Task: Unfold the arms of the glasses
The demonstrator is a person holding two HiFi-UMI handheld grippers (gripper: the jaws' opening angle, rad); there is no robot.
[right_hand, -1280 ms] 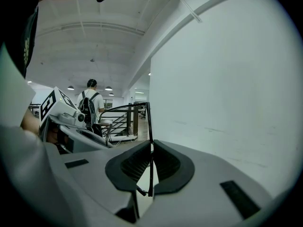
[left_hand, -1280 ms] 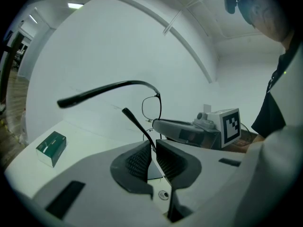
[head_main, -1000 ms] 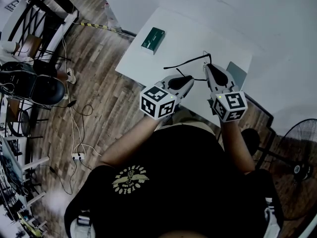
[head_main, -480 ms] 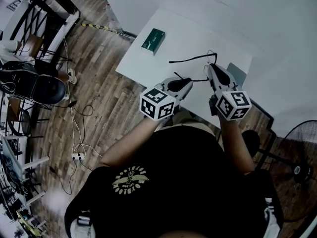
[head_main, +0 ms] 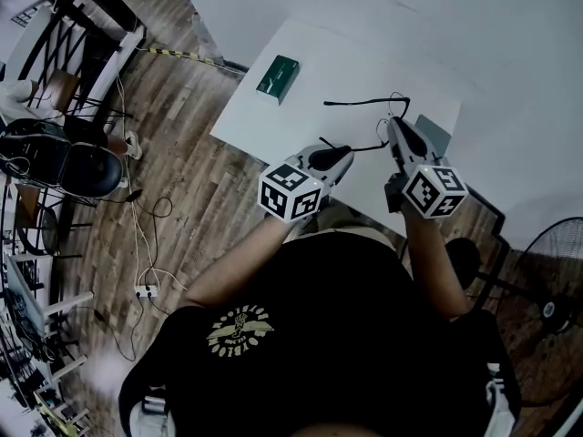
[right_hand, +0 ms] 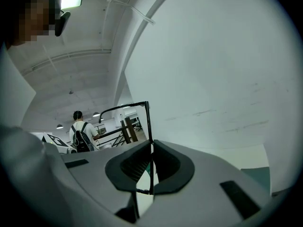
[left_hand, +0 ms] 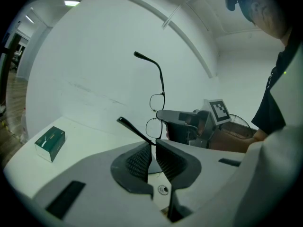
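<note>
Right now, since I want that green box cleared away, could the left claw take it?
Probably not yet: the left claw is shut on an arm of the glasses. The green box lies in the open on the table, though.

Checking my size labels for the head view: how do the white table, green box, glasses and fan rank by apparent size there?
1. white table, clearly the largest.
2. fan, though the frame edge crops it.
3. glasses and green box: unsure. The glasses span wider but are thin wire, while the box is compact and solid.
</note>
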